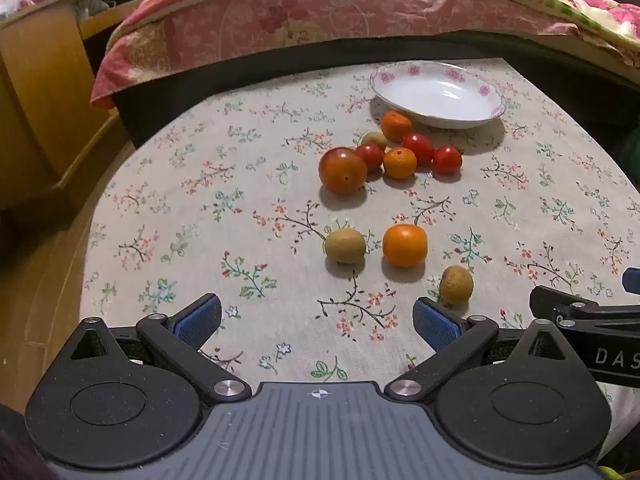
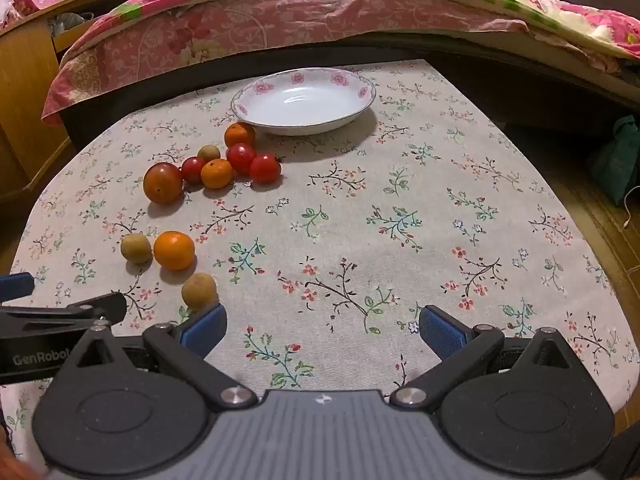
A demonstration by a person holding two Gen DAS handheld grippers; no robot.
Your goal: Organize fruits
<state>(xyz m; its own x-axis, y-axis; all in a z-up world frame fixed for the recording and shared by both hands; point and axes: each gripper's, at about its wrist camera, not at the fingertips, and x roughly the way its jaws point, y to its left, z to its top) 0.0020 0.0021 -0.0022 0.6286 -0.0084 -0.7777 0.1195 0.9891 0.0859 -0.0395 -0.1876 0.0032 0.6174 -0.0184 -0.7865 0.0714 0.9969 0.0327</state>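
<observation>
Floral tablecloth (image 2: 400, 216), scattered fruits (image 2: 216, 174) (roundish, axis unclear), upright dish (image 2: 248, 98)

A matt printed cloth (image 2: 360, 216) covers the bench. The dish (image 2: 362, 98) looks like glossy glazed china. The tomatoes (image 1: 343, 170) have smooth, shiny skins; the oranges (image 1: 405, 245) are finely pitted with a soft sheen; the small brown fruits (image 1: 345, 245) look dull and rough. The left gripper (image 1: 316, 320) shows matt black plastic, ribbed blue pads (image 1: 434, 326) and bright metal pins. The cabinet (image 1: 36, 112) is lacquered wood.
</observation>
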